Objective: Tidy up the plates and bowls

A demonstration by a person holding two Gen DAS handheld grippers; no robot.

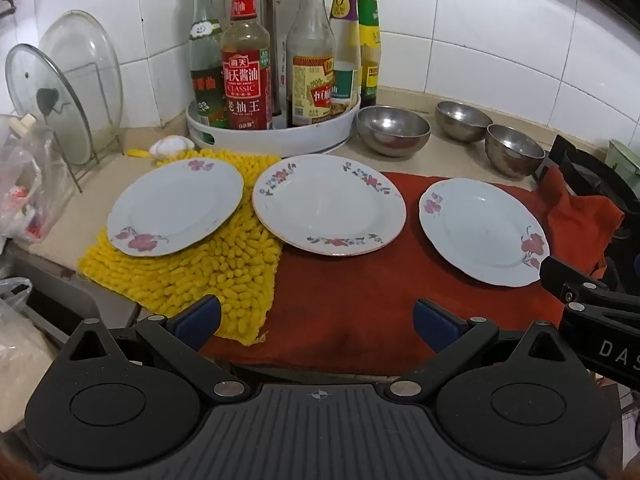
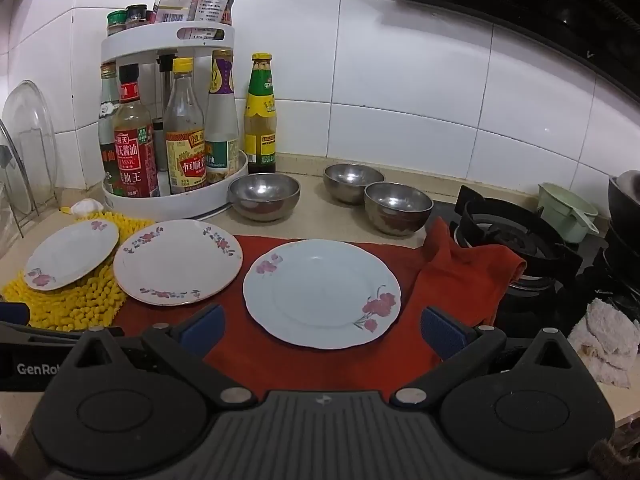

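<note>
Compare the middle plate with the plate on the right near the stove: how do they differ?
The middle plate has small flower sprays along its rim; the right plate has only two larger pink flowers. The middle plate looks cream-white and lies partly on the yellow mat; the right plate looks bluish and lies wholly on the red cloth. Both are empty and lie flat.

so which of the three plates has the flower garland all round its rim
The middle plate, straddling the yellow mat and red cloth. The left plate and right plate carry only two separate pink flowers.
</note>
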